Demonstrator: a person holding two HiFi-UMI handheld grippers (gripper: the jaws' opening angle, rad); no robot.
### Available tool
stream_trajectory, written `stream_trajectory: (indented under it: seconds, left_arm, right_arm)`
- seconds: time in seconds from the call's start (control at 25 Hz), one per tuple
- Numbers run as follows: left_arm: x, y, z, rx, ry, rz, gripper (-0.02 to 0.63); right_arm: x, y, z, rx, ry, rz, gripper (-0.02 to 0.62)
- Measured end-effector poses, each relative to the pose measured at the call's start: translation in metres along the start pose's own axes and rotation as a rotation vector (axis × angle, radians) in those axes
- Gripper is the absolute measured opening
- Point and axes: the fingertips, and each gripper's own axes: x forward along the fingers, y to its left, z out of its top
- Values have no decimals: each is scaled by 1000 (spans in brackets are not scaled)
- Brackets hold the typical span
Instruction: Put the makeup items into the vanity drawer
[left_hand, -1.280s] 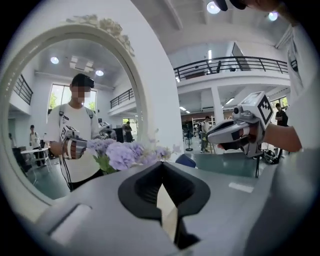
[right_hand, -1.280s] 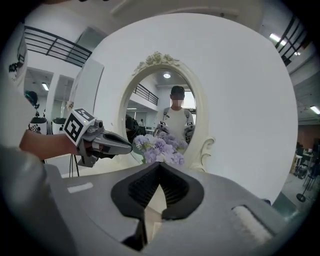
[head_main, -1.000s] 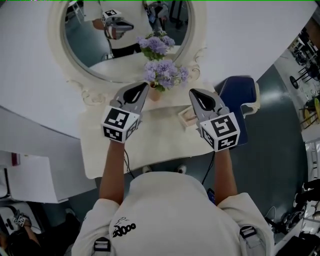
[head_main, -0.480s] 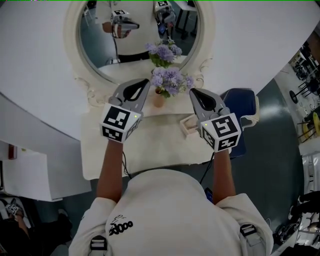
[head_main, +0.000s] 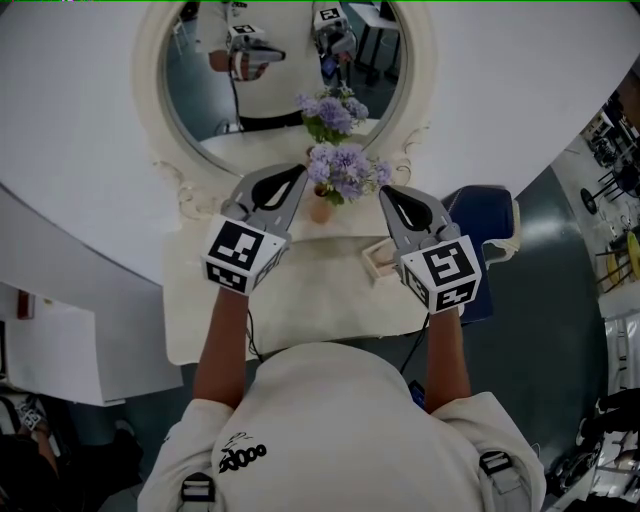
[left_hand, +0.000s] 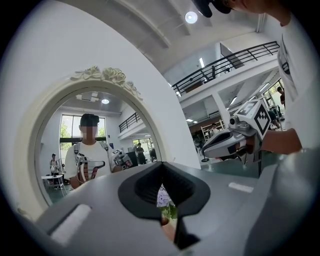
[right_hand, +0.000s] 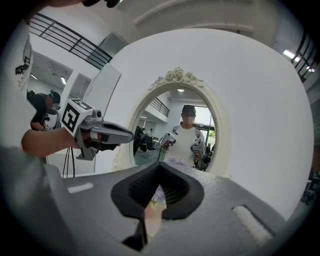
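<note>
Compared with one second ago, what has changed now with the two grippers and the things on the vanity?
The left gripper and the right gripper have both risen slightly in front of the mirror. Nothing was taken or let go: both stay shut and empty. The flower vase and the small tray stand where they were on the vanity.

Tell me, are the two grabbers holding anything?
No, nothing is held. The left gripper and the right gripper both have their jaws shut together and empty, in front of the mirror above the vanity table.
</note>
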Motion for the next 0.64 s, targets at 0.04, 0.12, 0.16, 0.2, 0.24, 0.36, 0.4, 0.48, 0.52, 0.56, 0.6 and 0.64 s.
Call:
stream_trajectory:
  seconds: [0.04, 0.12, 0.16, 0.2, 0.24, 0.36, 0.4, 0.48, 0.52, 0.56, 0.6, 0.64]
  left_arm:
    - [0, 0, 0, -1, -1, -4, 17]
    - [1, -1, 1, -2, -3, -10, 17]
    - [2, -1, 1, -3, -4, -11, 17]
    - [2, -1, 2, -5, -5, -13, 17]
    - [2, -2, 1, -7, -6, -13, 17]
    - [3, -3, -1, -11, -6, -17, 17]
    - [3, -3, -1, -12, -5, -18, 17]
    - [3, -3, -1, -13, -5, -19, 17]
    - [3, -3, -1, -14, -4, -19, 17]
    - [4, -2, -1, -15, -4, -19, 17]
    - [4, -2, -1, -16, -3, -19, 17]
    - [5, -2, -1, -17, -3, -19, 17]
  right_arm:
    - [0, 0, 0, 1, 0, -2, 2]
    - [1, -1, 0, 2, 1, -5, 2]
    - [1, -1, 1, 3, 1, -5, 2]
    - [1, -1, 1, 3, 1, -5, 2]
    - [1, -1, 1, 4, 1, -5, 2]
    - [1, -1, -1, 7, -1, -6, 2]
    - [1, -1, -1, 7, -1, -7, 2]
    - [1, -1, -1, 8, -2, -7, 2]
    - [2, -1, -1, 8, -2, -6, 2]
    - [2, -1, -1, 9, -2, -4, 2]
    - [2, -1, 0, 9, -1, -2, 2]
    - [2, -1, 0, 10, -1, -1, 2]
